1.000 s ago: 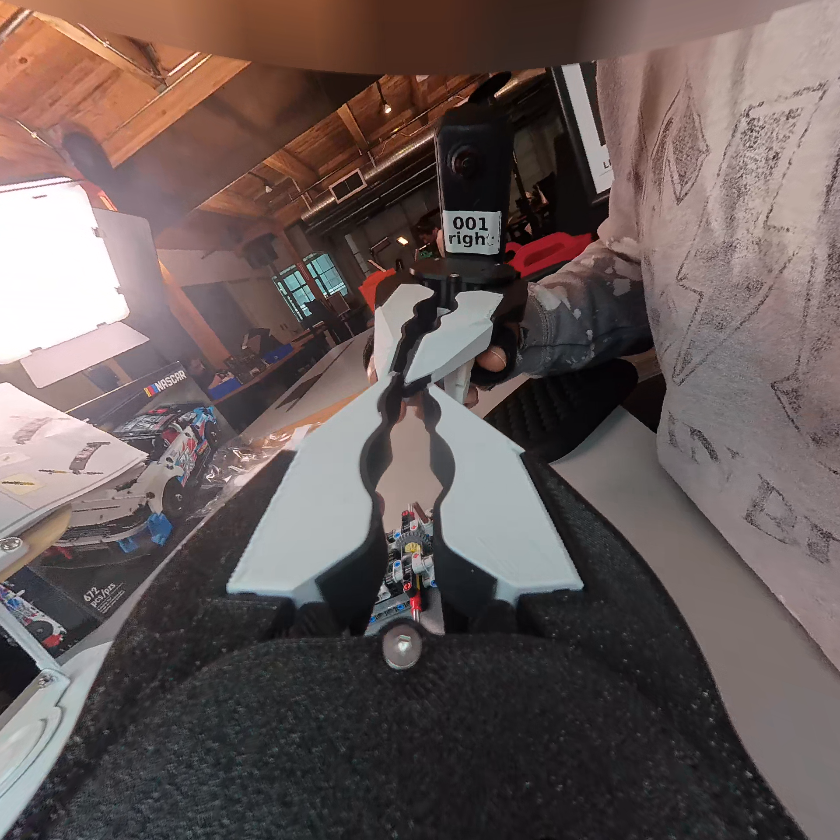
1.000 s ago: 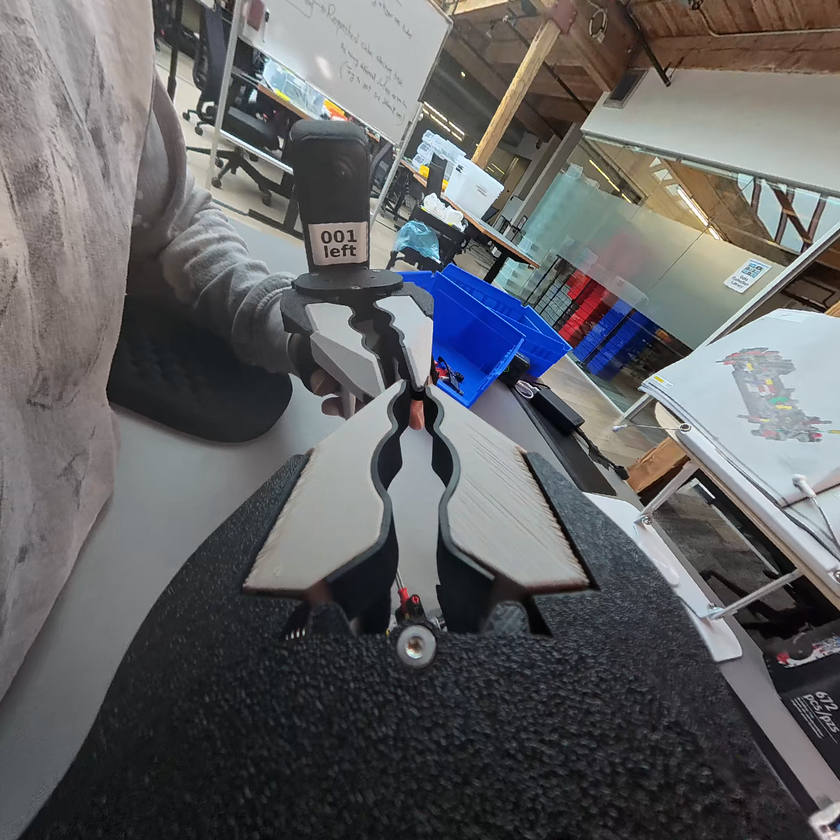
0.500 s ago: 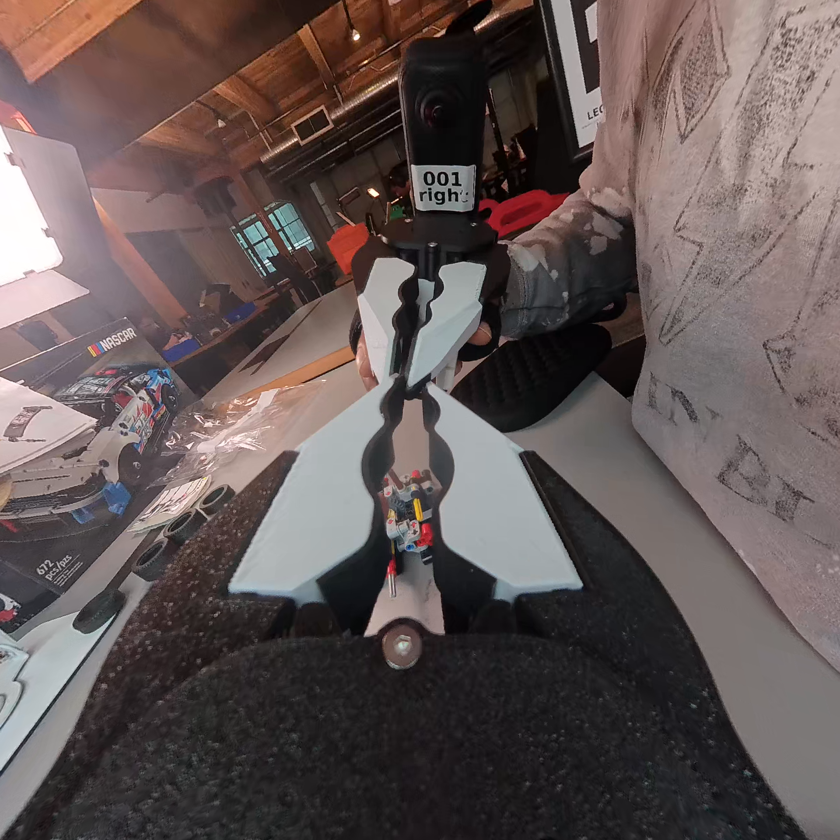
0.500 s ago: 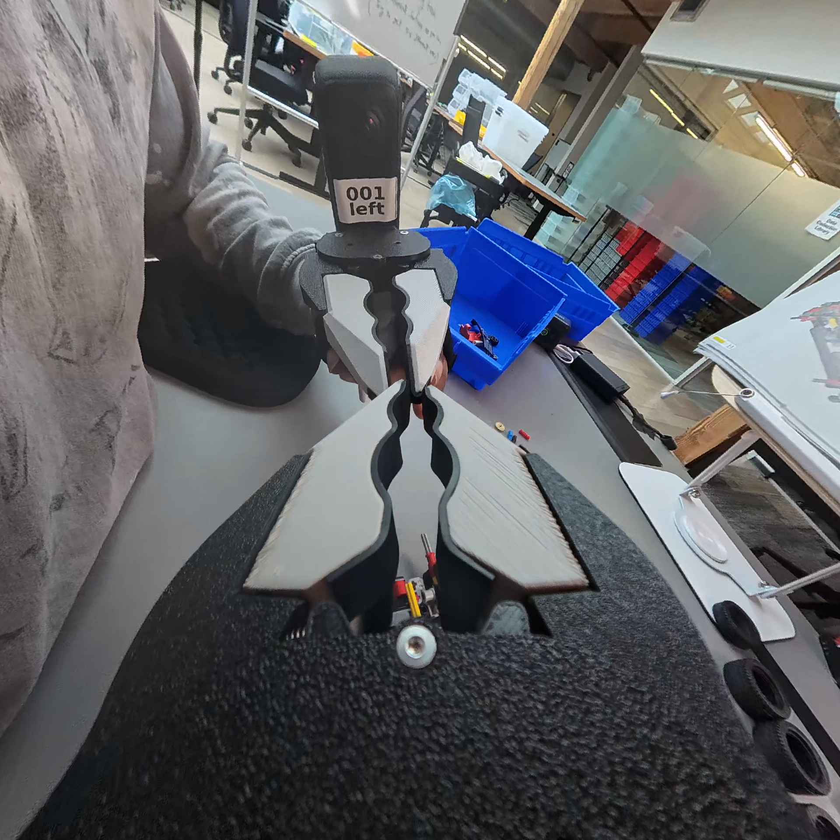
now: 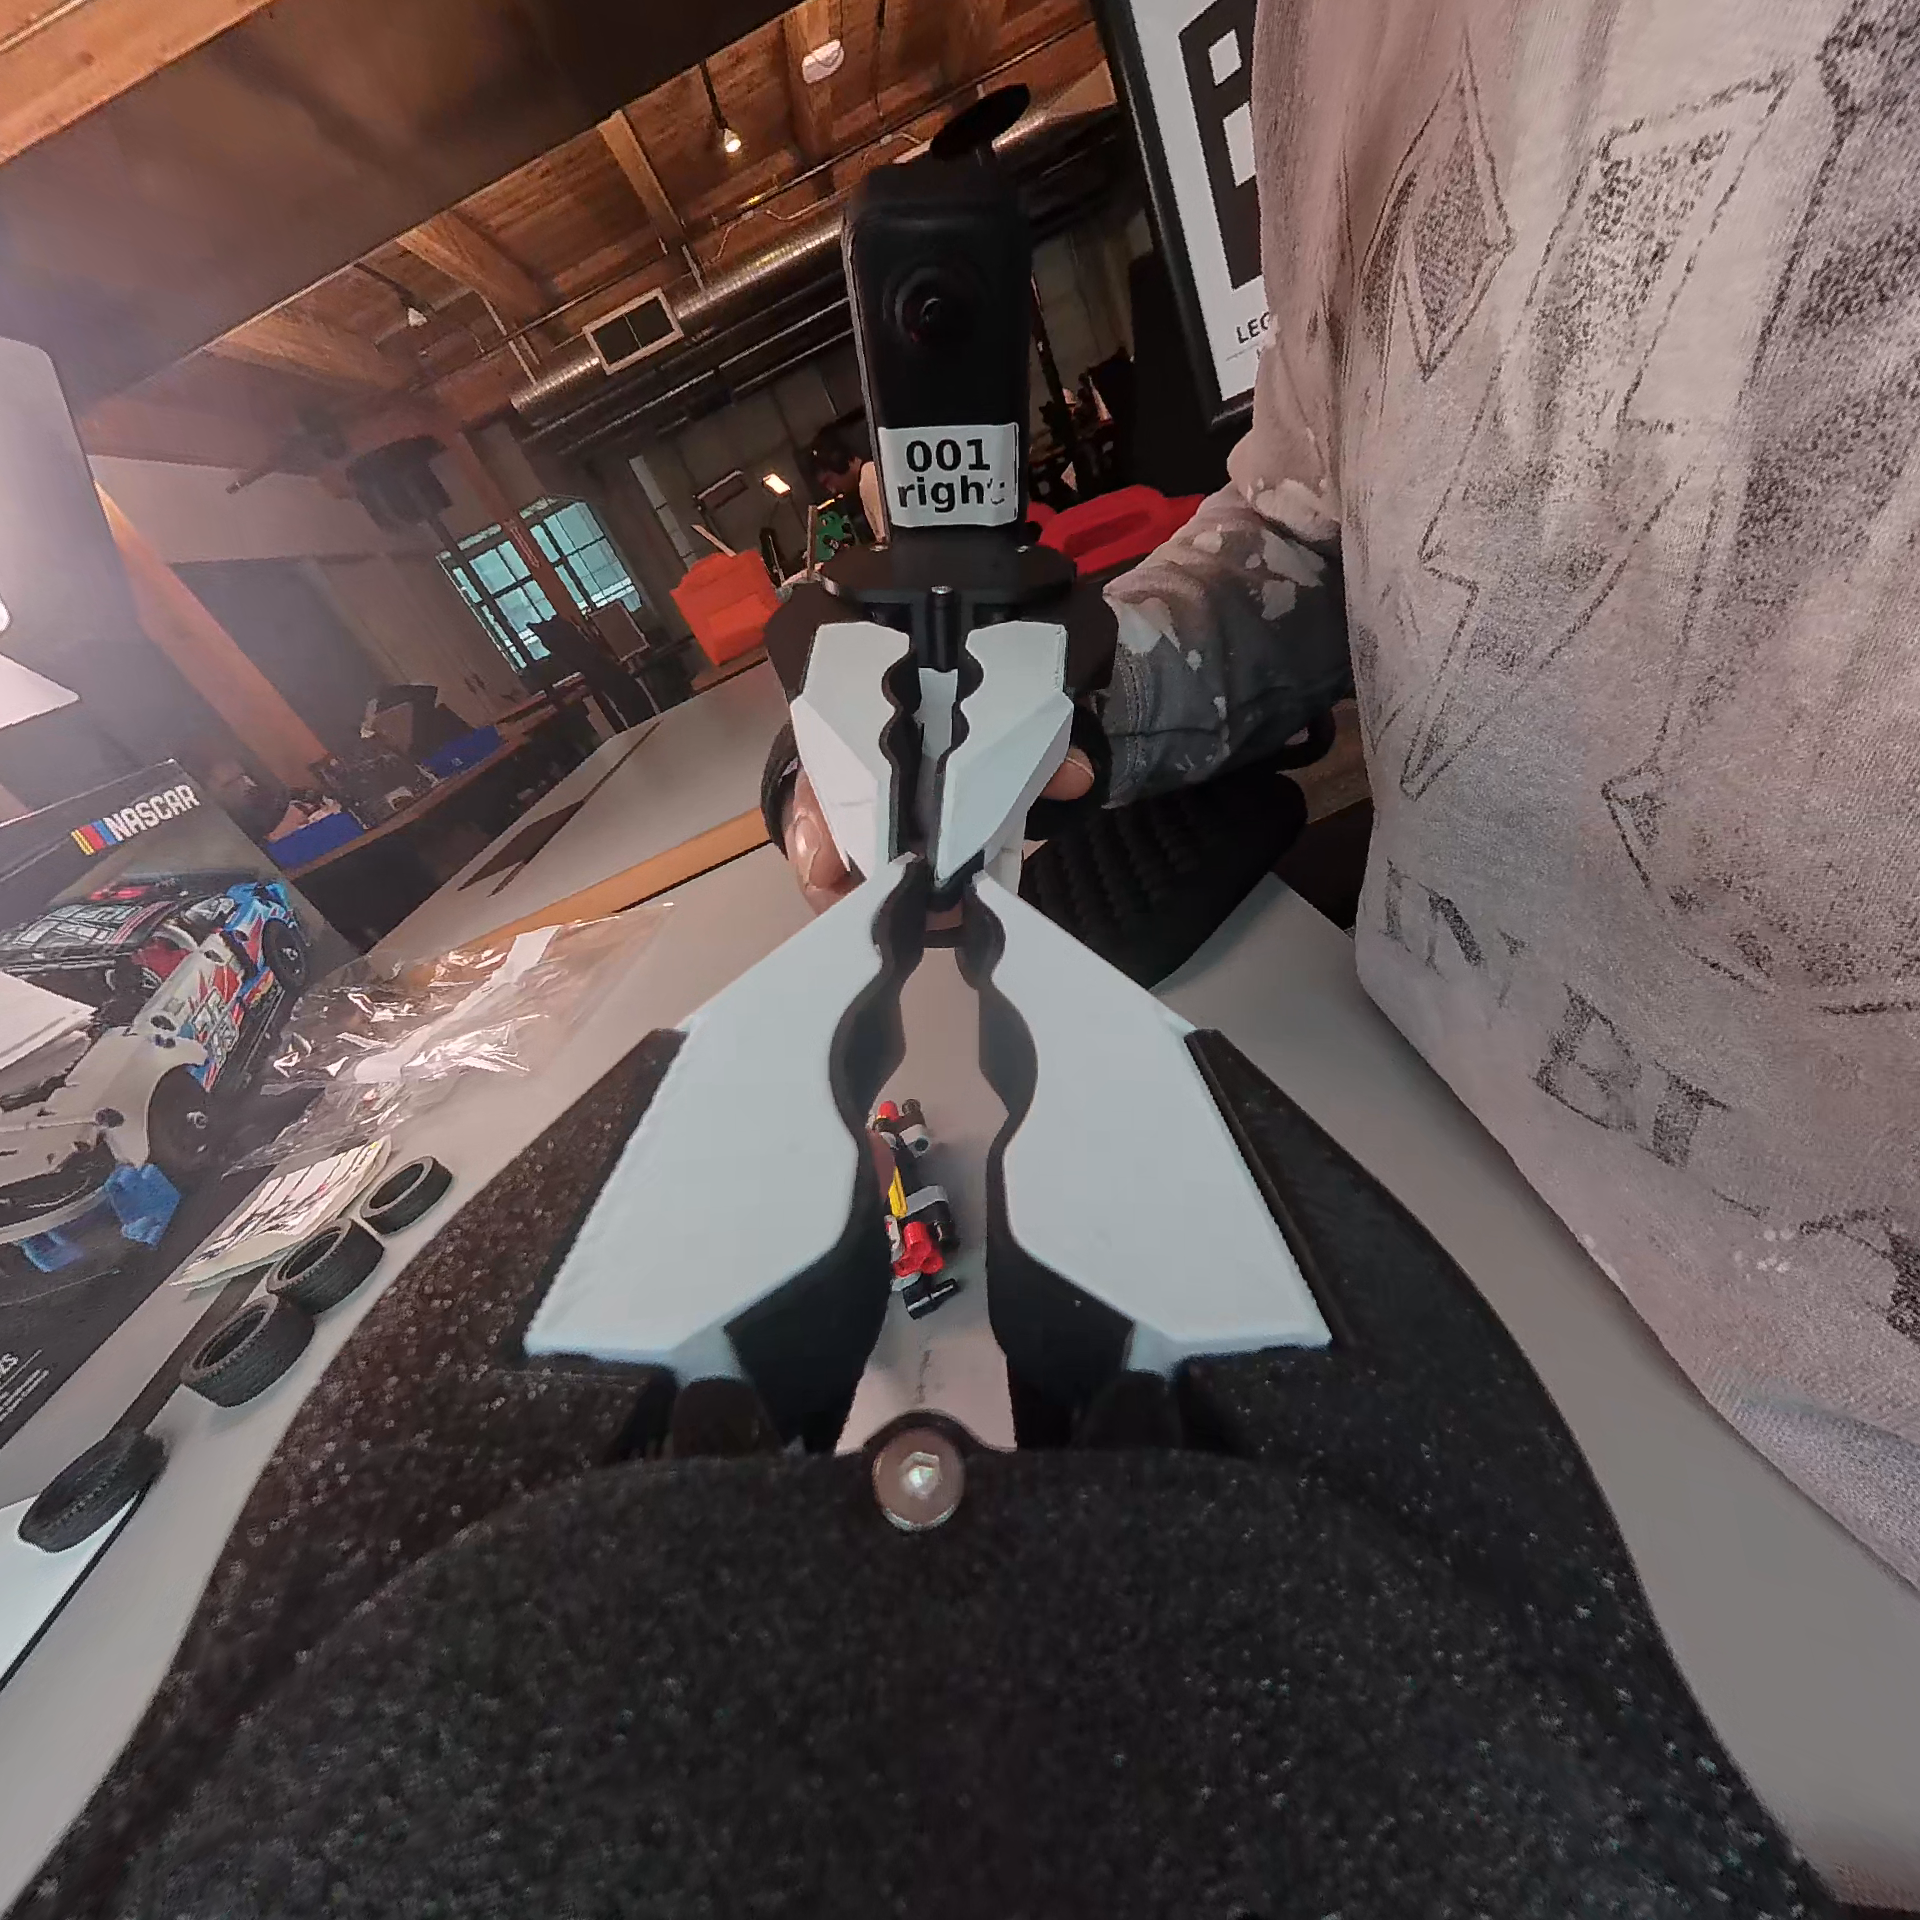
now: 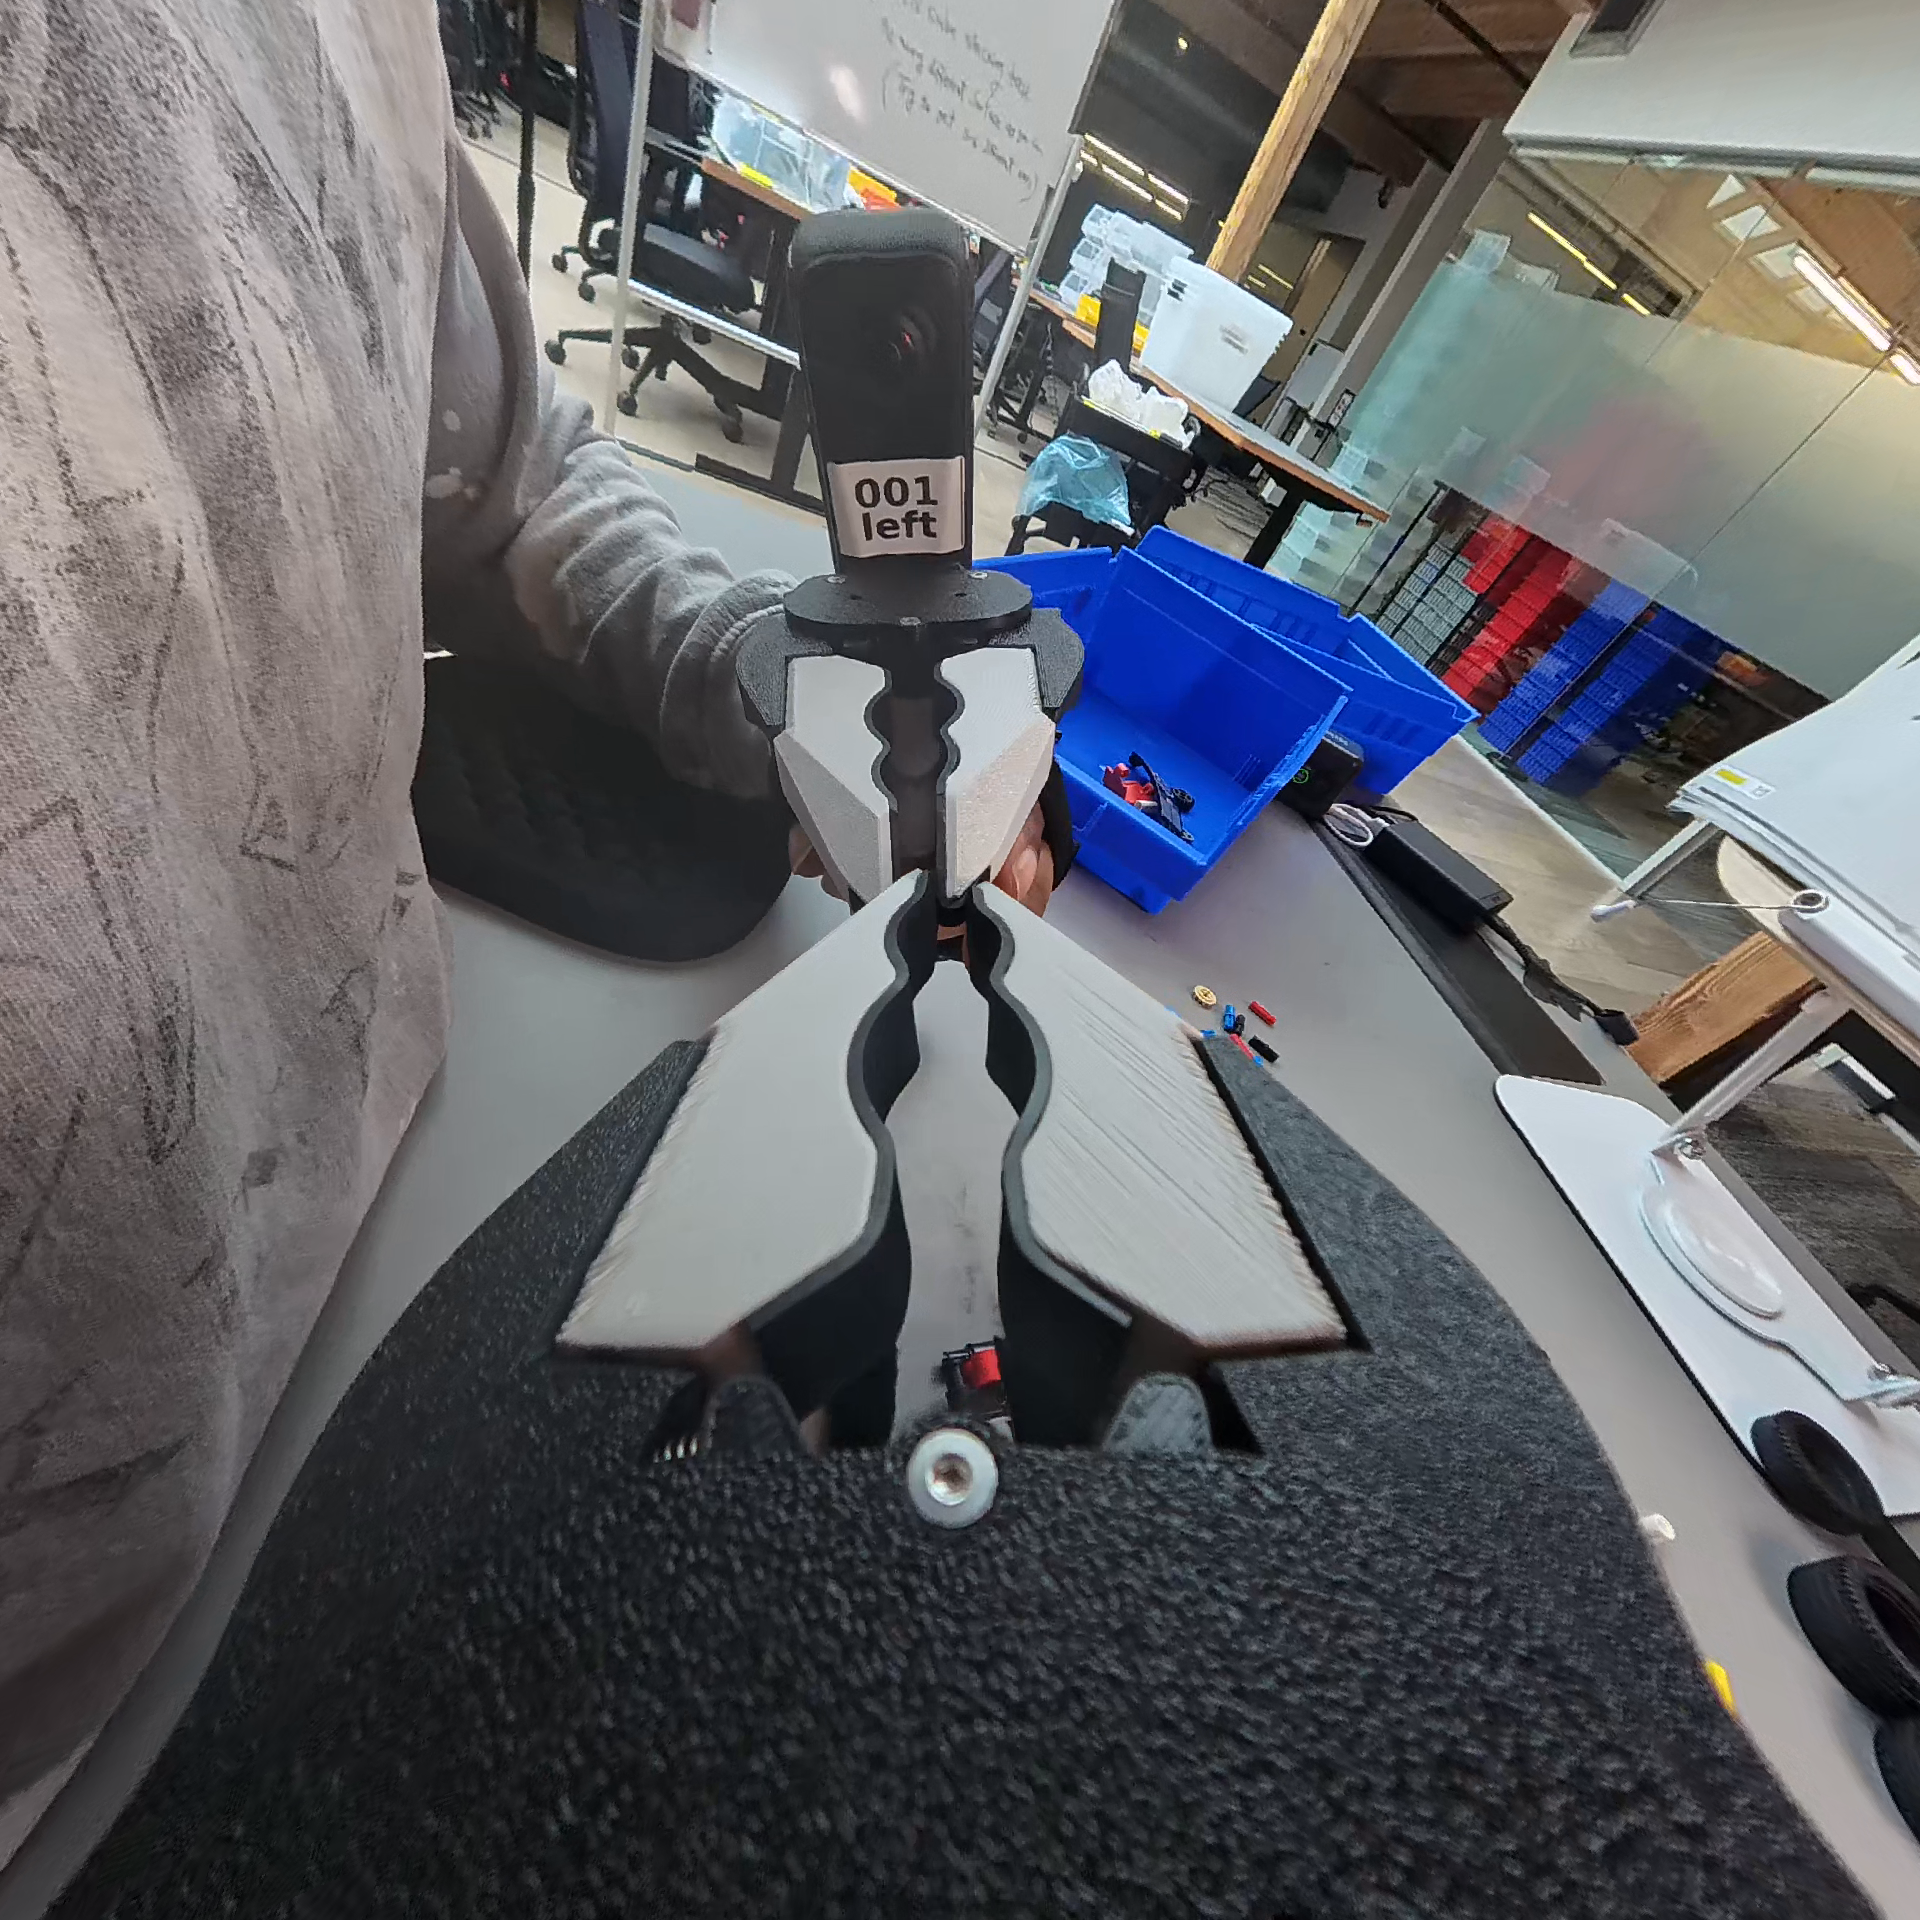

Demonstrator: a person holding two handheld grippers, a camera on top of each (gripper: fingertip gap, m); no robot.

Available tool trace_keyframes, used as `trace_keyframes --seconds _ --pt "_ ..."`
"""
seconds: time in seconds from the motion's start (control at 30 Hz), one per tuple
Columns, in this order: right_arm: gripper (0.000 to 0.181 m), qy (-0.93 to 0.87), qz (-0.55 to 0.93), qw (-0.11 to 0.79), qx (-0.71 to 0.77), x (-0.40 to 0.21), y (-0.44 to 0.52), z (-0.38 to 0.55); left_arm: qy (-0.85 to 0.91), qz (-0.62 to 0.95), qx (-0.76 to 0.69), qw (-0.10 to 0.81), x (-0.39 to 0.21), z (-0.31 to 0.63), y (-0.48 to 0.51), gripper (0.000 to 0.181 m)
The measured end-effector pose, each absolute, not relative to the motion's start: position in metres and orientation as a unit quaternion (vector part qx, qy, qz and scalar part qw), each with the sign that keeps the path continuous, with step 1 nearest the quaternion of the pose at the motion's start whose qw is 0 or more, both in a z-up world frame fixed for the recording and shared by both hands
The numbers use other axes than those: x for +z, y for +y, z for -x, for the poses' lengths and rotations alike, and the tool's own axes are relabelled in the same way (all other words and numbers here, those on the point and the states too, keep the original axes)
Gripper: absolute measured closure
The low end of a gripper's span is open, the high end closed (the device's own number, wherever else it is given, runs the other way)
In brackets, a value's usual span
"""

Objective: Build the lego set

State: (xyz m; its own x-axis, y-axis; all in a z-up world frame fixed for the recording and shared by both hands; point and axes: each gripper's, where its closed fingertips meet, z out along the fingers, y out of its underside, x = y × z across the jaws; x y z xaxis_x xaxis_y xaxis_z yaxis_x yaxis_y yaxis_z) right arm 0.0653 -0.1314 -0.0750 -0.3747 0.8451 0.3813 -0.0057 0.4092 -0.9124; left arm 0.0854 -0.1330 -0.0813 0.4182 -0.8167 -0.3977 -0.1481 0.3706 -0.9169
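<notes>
My left gripper and right gripper point at each other, tip to tip, above the grey table. Both sets of jaws are closed down to a narrow gap. A small dark bit shows where the tips meet; I cannot tell what it is or which gripper has it. The right wrist view shows the same meeting: right gripper, left gripper. A small multicoloured lego assembly lies on the table under the grippers and shows through the finger gap; it also shows in the right wrist view.
Black tyres, a sticker sheet, plastic bags and the set's box lie to the left. Blue bins, loose small pieces, a booklet stand and more tyres are on the far side. The person's torso is close by. Only a small space, under 4 cm, lies between the two pairs of fingers.
Both grippers have tilted downward together, staying tip to tip. The table, tyres and loose pieces have come into view, and the lego assembly has shifted within the finger gap.
</notes>
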Motion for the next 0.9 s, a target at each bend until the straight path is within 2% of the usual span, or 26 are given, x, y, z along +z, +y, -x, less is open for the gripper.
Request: trace_keyframes --seconds 0.6,0.8,0.9 --pt "0.179 -0.707 0.308 0.46 0.44 -0.081 -0.138 -0.065 0.499 0.5 -0.256 0.659 -0.087 -0.087 -0.138 0.177" --pt "0.179 -0.716 0.317 0.493 0.38 -0.092 -0.117 -0.059 0.511 0.538 -0.173 0.647 -0.099 -0.081 -0.118 0.176" --pt "0.179 -0.672 0.345 0.494 0.43 -0.085 -0.11 -0.058 0.491 0.542 -0.176 0.659 -0.091 -0.077 -0.114 0.175"
